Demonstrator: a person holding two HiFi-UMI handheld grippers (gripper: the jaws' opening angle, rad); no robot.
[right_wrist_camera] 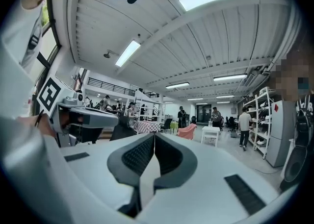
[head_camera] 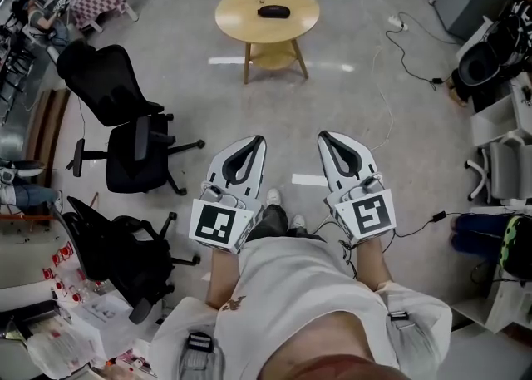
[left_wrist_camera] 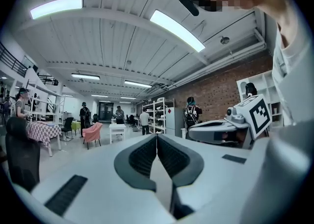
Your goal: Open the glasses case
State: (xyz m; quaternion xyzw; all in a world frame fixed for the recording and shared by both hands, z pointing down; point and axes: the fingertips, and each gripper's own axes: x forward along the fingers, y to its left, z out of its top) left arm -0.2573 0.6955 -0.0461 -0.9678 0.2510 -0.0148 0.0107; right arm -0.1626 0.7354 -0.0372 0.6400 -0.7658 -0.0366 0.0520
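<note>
A dark glasses case (head_camera: pixel 273 11) lies on a round wooden table (head_camera: pixel 241 17) far ahead of me in the head view. My left gripper (head_camera: pixel 255 141) and right gripper (head_camera: pixel 325 136) are held level at waist height, side by side, well short of the table. Both are shut with nothing between the pads. In the left gripper view my left gripper (left_wrist_camera: pixel 156 136) has its jaws pressed together, and the right gripper's body (left_wrist_camera: pixel 223 129) shows at the right. The right gripper view shows my right gripper (right_wrist_camera: pixel 154 135) closed the same way, with the left gripper's body (right_wrist_camera: pixel 78 116) at the left.
Two black office chairs (head_camera: pixel 125 133) (head_camera: pixel 116 254) stand at the left. Cables (head_camera: pixel 407 54) trail over the grey floor at the right, near shelving and bins (head_camera: pixel 499 145). A cluttered desk edge (head_camera: pixel 50 320) sits at the lower left. Several people stand among shelves (left_wrist_camera: pixel 162 115) in the distance.
</note>
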